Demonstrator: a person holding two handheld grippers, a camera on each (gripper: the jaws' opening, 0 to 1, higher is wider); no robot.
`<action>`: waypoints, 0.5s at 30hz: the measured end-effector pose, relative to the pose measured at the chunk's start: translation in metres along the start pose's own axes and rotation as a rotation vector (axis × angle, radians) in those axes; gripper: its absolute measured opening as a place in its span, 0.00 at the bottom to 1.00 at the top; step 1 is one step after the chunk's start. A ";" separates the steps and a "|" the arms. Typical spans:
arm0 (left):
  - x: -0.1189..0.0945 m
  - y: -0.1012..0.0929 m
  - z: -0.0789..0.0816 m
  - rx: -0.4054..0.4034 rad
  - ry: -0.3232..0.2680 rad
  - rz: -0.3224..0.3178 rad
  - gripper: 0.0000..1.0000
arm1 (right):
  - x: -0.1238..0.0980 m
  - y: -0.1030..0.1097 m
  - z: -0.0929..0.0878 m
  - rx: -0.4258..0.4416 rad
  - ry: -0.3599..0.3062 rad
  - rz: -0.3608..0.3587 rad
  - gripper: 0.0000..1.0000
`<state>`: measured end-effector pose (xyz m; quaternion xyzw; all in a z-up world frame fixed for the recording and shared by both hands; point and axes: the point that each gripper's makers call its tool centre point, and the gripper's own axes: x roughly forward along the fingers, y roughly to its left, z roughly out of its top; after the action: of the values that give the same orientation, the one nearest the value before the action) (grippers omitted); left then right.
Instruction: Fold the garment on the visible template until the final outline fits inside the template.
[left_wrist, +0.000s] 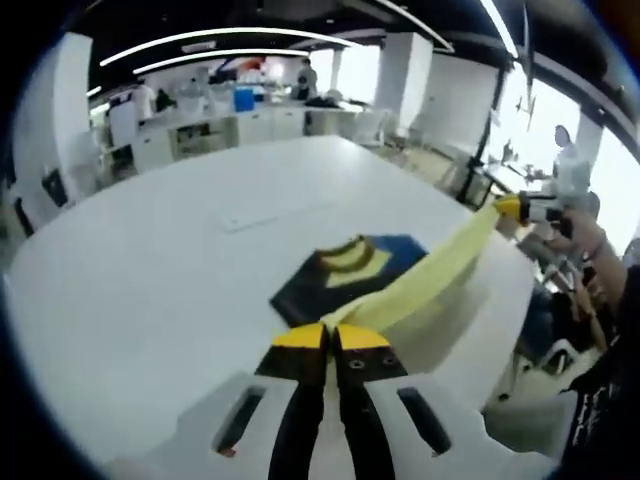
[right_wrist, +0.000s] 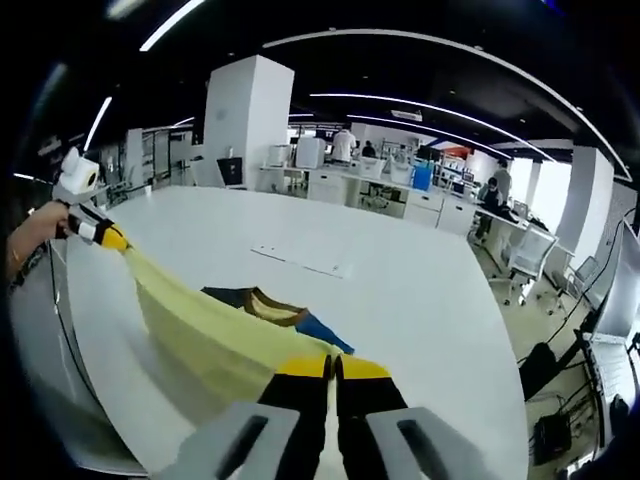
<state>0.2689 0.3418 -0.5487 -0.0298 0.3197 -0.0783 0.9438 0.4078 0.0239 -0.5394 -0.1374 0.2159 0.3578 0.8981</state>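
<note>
A wide white tabletop (left_wrist: 130, 290) is seen, with a thin pale strip (right_wrist: 300, 262) lying flat on it. Behind it, white counters (left_wrist: 215, 128) with a blue container (left_wrist: 244, 99) are lined along the room, and a broad white pillar (right_wrist: 245, 120) is seen. Long ceiling lights (left_wrist: 220, 42) are lit overhead, and office chairs (right_wrist: 525, 255) are placed beside the tabletop.

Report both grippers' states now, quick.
Left gripper: closed on one end of the yellow garment.
Right gripper: closed on the garment's other end, cloth stretched between them over the white table.
</note>
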 end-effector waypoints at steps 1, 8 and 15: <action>0.002 0.002 0.003 0.005 -0.005 0.007 0.00 | 0.003 -0.001 0.001 -0.002 -0.001 -0.001 0.00; 0.026 0.016 0.017 0.058 -0.015 0.052 0.00 | 0.029 -0.012 0.005 0.018 -0.010 -0.008 0.00; 0.052 0.034 0.028 0.032 -0.033 0.078 0.00 | 0.059 -0.022 0.005 0.036 0.007 -0.014 0.00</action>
<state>0.3313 0.3663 -0.5613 -0.0036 0.3037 -0.0459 0.9517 0.4633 0.0448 -0.5623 -0.1241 0.2244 0.3472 0.9021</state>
